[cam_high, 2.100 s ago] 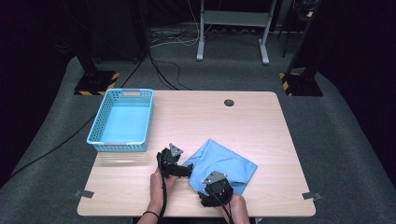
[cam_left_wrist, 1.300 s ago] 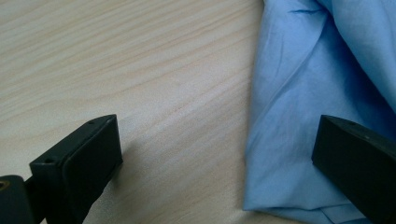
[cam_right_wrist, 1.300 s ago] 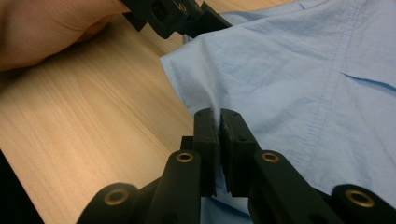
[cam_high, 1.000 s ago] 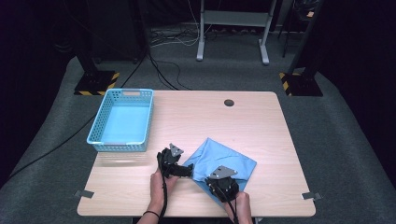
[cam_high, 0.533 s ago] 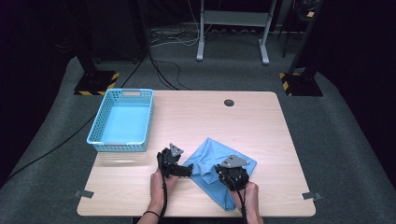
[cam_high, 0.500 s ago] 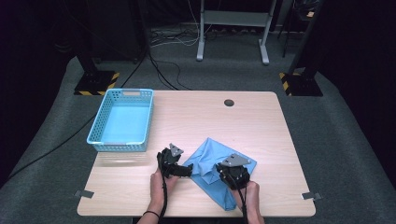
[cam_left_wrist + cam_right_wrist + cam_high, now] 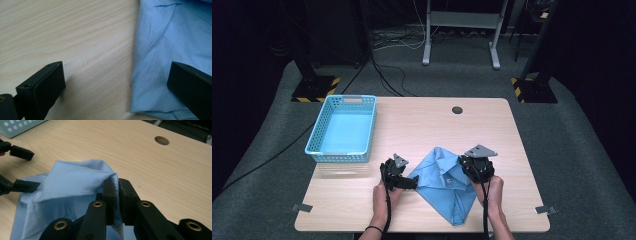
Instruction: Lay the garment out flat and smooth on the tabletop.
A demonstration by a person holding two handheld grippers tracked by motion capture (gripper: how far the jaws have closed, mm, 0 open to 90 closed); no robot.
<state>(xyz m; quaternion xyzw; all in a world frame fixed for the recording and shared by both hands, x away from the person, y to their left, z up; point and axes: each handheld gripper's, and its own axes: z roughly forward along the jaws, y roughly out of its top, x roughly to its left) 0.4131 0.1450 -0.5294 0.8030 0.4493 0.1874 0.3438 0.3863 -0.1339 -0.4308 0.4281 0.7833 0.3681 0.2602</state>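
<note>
Each gripper is showing two black jaws. The left gripper (image 7: 399, 174) is wearing a small grey three-cornered plate on top, and so is the right gripper (image 7: 476, 165). A black cable is trailing back from each one along the arm. Round brass-coloured pins are shining on the right gripper's black links. A thin dark band is sitting on the left wrist (image 7: 373, 229).

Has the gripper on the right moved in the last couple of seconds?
Yes. The right gripper, shut on the light blue cloth, has moved away from the table's near edge toward the round hole.
</note>
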